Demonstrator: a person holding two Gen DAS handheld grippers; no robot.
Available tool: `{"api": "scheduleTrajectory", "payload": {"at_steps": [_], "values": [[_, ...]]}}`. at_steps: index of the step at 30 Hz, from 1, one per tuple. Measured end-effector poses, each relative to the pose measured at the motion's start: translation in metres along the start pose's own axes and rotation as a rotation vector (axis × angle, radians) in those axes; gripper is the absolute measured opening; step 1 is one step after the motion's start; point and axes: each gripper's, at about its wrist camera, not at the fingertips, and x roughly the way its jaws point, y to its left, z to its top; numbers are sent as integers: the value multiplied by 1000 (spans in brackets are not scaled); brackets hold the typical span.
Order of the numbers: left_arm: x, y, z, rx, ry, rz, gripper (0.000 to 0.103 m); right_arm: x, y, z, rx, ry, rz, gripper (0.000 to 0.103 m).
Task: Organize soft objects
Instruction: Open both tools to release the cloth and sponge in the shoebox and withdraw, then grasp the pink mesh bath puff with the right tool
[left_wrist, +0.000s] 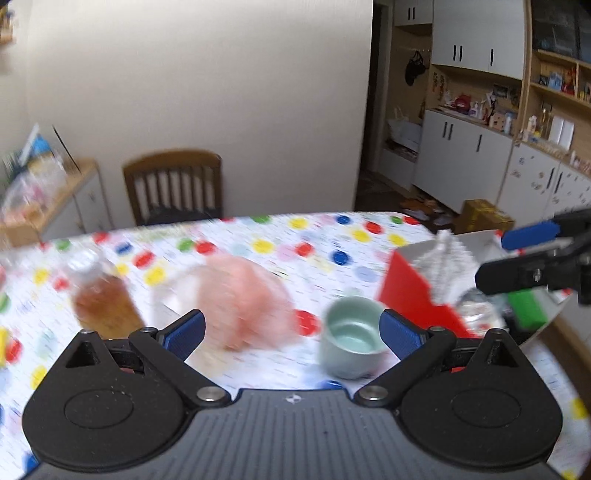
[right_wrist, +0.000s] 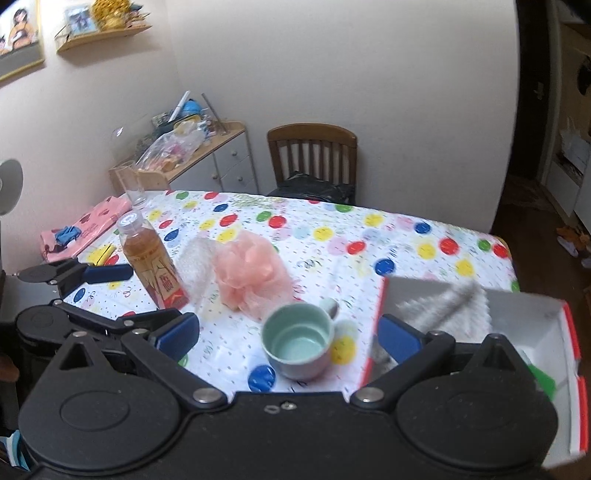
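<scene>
Pink bath puff (left_wrist: 243, 299) on bench (left_wrist: 347, 236), just ahead of the left claw (left_wrist: 293, 330), nearer it than the right claw (right_wrist: 288, 336); both claws spread, empty.

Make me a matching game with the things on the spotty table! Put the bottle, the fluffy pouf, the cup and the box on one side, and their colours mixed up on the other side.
Things:
1. bottle
2. fluffy pouf
3. cup
4. box

Colours:
A. pale green
B. red outside, white inside
C. pink
D. amber-brown drink, clear cap

Right pairs: 1-D, 2-C, 3-A, 4-B
</scene>
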Motion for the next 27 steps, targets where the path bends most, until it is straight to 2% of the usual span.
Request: {"api": "scheduleTrajectory", "payload": {"at_steps": [4,8,12,16,21,27], "values": [[3,12,-4,77,-47,59,101,23,21,13,-108,20,17,103],[15,22,-5,130,-54,85,101,49,35,26,-199,52,29,103],[32,33,-2,145,-41,98,101,73,33,41,-205,75,44,103],[50,43,3,137,-41,118,101,99,17,62,-127,88,40,103],[70,44,14,150,-45,155,101,138,-1,83,60,126,42,103],[95,59,20,78,3,153,101,190,3,87,215,200,69,103]]}}
